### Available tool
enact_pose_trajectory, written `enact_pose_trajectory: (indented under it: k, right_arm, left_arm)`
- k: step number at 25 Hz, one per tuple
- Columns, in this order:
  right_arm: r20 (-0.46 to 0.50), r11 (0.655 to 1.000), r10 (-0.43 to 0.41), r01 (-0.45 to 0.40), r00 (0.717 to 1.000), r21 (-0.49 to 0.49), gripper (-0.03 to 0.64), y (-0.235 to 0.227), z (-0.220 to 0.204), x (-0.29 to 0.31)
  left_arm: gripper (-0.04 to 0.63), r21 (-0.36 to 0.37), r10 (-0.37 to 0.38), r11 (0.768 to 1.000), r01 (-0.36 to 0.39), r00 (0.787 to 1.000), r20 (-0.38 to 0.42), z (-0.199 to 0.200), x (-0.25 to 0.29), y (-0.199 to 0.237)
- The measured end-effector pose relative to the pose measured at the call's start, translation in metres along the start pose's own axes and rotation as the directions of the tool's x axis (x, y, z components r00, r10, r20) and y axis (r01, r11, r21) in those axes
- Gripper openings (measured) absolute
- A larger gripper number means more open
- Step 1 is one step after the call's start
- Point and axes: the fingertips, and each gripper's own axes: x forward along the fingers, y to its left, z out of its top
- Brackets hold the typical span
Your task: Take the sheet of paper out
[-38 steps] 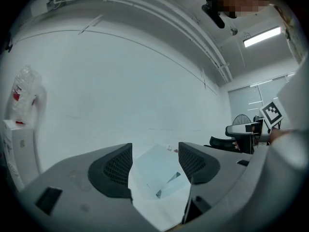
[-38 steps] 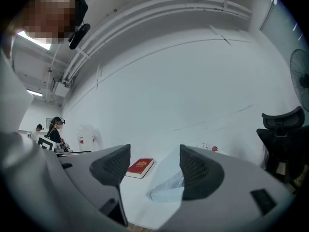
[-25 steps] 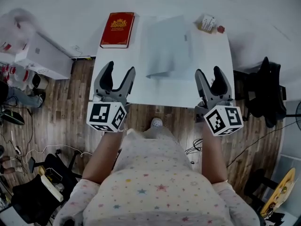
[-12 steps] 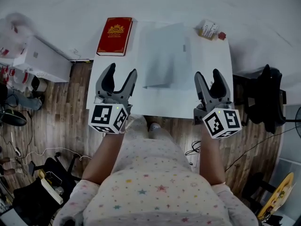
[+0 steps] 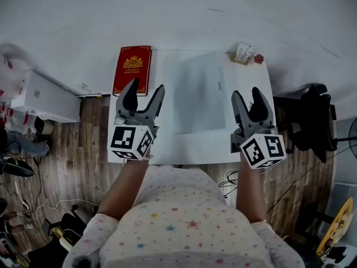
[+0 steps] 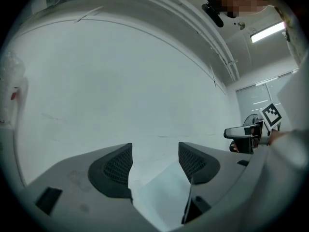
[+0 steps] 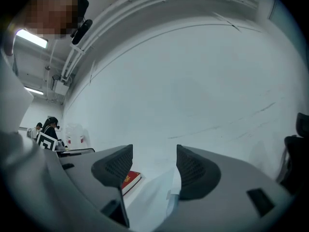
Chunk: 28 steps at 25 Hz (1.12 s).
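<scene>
Paper sheet: all I can make out is a pale grey folder [image 5: 195, 91] lying flat mid-worktop [image 5: 167, 147], with both grippers empty.

Honestly can't tell the sheet apart from the folder in the head view, it just reads as one greyish rectangle. The left gripper [image 5: 146, 88] hangs over the near-left part of the worktop, just beside the folder's left edge, fingers spread wide with nothing between them. The right gripper [image 5: 246, 94] is over the near-right side, fingers apart too and holding nothing. A red book [image 5: 132, 70] lies flat at the far-left corner, near the folder. A small box [image 5: 244, 53] sits at the far-right corner. There's wooden floor [image 5: 72, 149] off to the left and a dark chair [image 5: 312, 116] on the right.
</scene>
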Motion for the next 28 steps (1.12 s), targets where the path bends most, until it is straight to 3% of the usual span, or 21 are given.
enact_pose_trajectory:
  k: [11, 22, 28]
  right_arm:
    - [-0.092, 0.994, -0.108, 0.109, 0.99, 0.0, 0.27, -0.012, -0.033, 0.06]
    - [-0.211, 1.0, -0.012, 0.012, 0.978, 0.0, 0.252, -0.034, -0.058, 0.077]
    - [-0.24, 1.0, 0.024, -0.018, 0.97, 0.024, 0.145, -0.039, -0.073, 0.068]
  left_arm:
    - [0.276, -0.045, -0.074, 0.997, 0.071, 0.994, -0.076, -0.03, 0.051, 0.047]
    - [0.275, -0.068, 0.01, 0.998, -0.016, 0.996, -0.091, -0.042, 0.051, 0.043]
    - [0.275, -0.066, 0.015, 0.998, -0.02, 0.996, -0.088, -0.048, 0.048, 0.034]
